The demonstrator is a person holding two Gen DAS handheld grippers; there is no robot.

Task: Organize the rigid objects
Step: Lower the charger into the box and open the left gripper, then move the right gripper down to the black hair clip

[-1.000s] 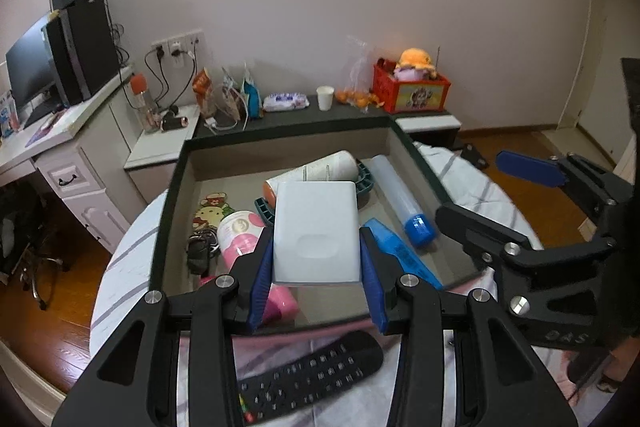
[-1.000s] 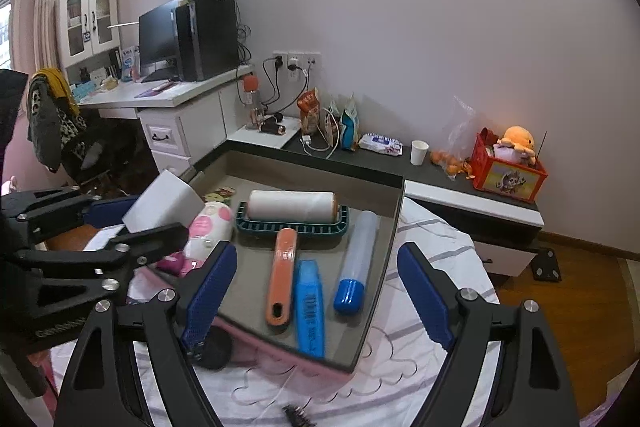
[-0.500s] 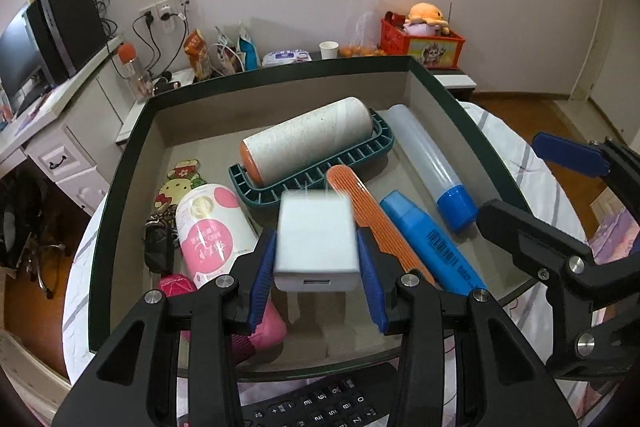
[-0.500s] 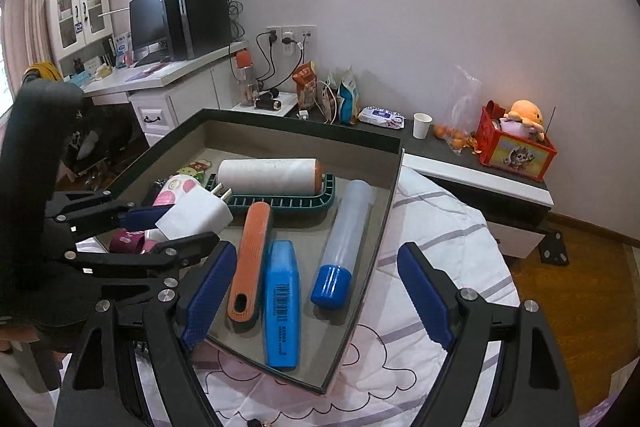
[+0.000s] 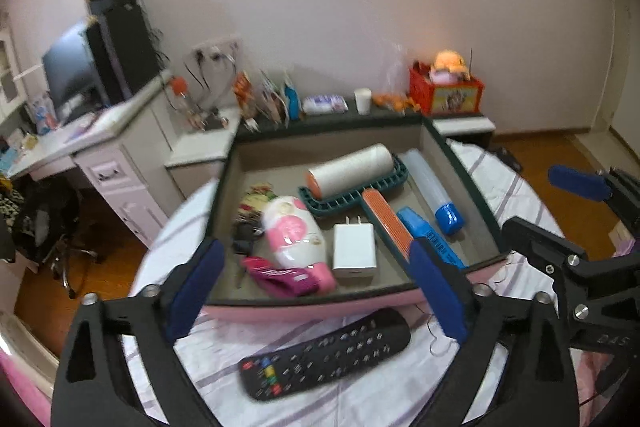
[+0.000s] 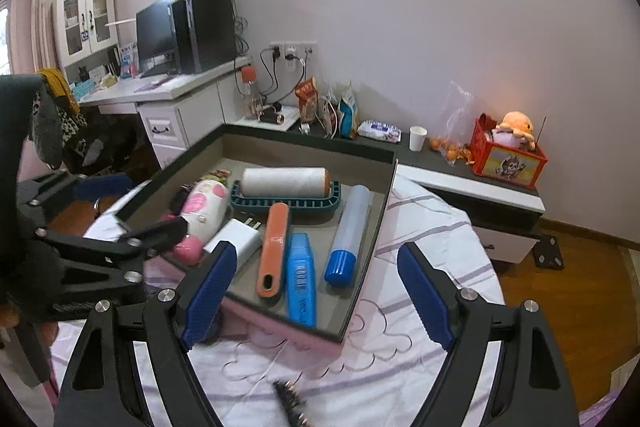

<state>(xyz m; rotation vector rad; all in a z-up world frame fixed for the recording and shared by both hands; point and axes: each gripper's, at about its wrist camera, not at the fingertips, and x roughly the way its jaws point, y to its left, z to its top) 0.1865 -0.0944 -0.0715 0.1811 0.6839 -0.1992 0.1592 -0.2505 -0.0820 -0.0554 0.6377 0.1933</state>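
Observation:
A white plug charger lies flat in the dark-rimmed tray, between a pink-and-white dryer and an orange-handled lint roller. It also shows in the right wrist view. My left gripper is open and empty, hovering just in front of the tray's near wall. My right gripper is open and empty at the tray's right front corner. A black remote lies on the cloth below the left gripper.
The tray also holds a blue block, a clear tube with a blue cap and dark keys. A hairbrush tip lies on the striped cloth. A desk and low shelf with clutter stand behind.
My left gripper opened and let go of the white charger, which now lies in the tray. The gripper pulled back toward the tray's front edge. The right gripper stayed open.

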